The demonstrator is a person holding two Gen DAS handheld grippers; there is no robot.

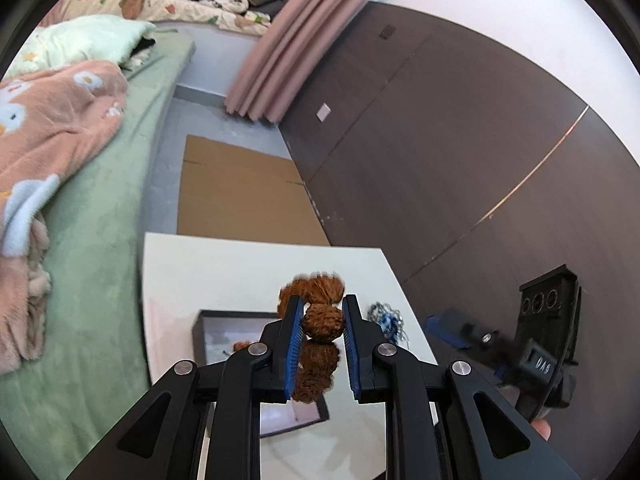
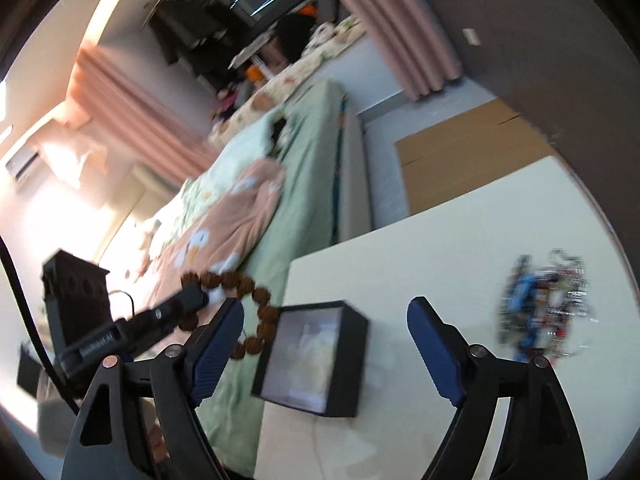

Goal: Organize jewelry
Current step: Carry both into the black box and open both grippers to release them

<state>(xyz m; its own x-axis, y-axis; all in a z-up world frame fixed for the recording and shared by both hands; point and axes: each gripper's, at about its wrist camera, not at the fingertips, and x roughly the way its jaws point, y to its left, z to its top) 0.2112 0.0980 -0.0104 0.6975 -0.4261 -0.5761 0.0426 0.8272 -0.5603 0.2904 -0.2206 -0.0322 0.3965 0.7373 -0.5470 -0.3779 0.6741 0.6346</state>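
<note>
**A:** What have I got in the left gripper [image 1: 323, 322] right now?

**B:** From the left wrist view, its blue pads are pinching one bead of the brown bead bracelet [image 1: 320, 320]. The rest of the strand bunches above and hangs below the pads, held up over the white table [image 1: 240, 268].

**A:** I can see the same thing from my right side: the left gripper [image 2: 200, 300] reaches in from the left of the picture, and the brown beads loop down from its tip, hanging off the table's left edge with the green bed [image 2: 312, 184] behind them.

**B:** And the black box [image 2: 316, 356]?

**A:** It stands open on the table near that left edge, pale lining inside. In the left wrist view the box [image 1: 208, 324] sits below and behind the held bracelet, and something small and brown lies in it, too small for me to name.

**B:** The right gripper [image 2: 326, 344]?

**A:** Spread wide, nothing between its pads; the box shows in the gap beyond them. The picture is blurred.

**B:** Other jewelry?

**A:** A tangled pile of blue and silver jewelry [image 2: 544, 304] lies on the table to the right of the box, well apart from it. From the left wrist it shows as a small blue-silver heap [image 1: 390, 320] just right of the left gripper.
</note>
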